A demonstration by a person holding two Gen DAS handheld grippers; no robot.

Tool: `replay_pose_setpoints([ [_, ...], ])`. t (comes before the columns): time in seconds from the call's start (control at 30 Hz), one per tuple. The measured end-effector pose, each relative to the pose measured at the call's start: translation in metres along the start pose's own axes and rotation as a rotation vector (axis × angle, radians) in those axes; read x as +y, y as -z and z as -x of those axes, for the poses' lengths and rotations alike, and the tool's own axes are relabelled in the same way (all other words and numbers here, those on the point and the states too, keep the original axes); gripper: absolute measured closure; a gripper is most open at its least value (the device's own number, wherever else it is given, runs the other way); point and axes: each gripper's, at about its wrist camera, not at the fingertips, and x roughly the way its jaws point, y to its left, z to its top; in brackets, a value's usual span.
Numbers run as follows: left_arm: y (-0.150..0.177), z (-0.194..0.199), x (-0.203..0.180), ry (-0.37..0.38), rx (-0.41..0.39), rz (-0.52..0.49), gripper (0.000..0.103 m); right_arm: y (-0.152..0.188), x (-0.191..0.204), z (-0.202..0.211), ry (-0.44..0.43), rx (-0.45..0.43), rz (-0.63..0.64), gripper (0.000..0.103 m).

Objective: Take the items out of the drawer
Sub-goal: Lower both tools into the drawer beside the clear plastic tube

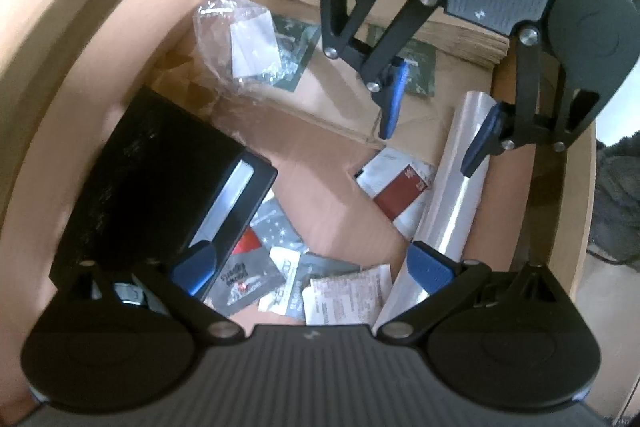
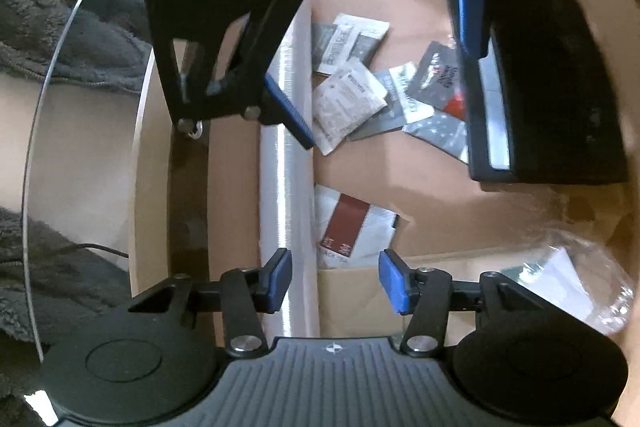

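While both grippers hang over the open drawer (image 1: 100, 39), the left gripper (image 1: 312, 267) and the right gripper (image 2: 335, 281) keep their fingers wide, holding nothing. Small packets (image 2: 352, 99), a black box (image 1: 132, 163) and a shiny roll (image 1: 456, 187) lie inside the drawer.

The left hand-held gripper (image 1: 312, 267) hangs with its 2 blue-padded fingers spread wide, holding nothing. At its 1 o'clock, facing it from across, the right hand-held gripper (image 2: 336, 279) is likewise parted, its pads (image 2: 280, 277) gripping nothing.
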Motion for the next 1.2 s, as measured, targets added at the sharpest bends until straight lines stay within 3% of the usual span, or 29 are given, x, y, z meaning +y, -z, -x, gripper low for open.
replay_pose_setpoints([
  [0.03,0.001,0.0,0.002,0.01,0.005,0.005,0.0,-0.001,0.0,-0.002,-0.016,0.003,0.005,0.063],
  [0.23,0.008,-0.001,0.006,0.044,0.013,0.005,0.0,-0.002,0.001,-0.013,-0.023,0.006,0.031,0.064],
  [0.37,0.009,0.001,0.003,0.031,-0.008,-0.031,0.0,-0.003,0.001,-0.017,-0.026,0.008,0.028,0.063],
  [0.6,0.023,-0.003,-0.003,-0.05,0.016,-0.206,0.0,-0.002,0.002,-0.018,-0.01,0.0,0.032,0.063],
  [0.77,0.026,-0.013,-0.001,-0.043,0.035,-0.205,0.001,-0.003,0.002,-0.019,-0.007,0.0,0.045,0.066],
  [0.87,0.028,-0.027,-0.006,-0.048,0.078,-0.221,0.006,-0.002,0.008,-0.016,-0.014,-0.007,0.073,0.077],
  [0.93,0.033,-0.036,-0.017,-0.07,0.108,-0.28,0.016,-0.001,0.013,-0.014,0.016,-0.013,0.088,0.077],
  [1.2,0.037,-0.036,-0.013,-0.057,0.117,-0.309,0.017,-0.001,0.016,-0.013,0.05,-0.034,0.117,0.077],
])
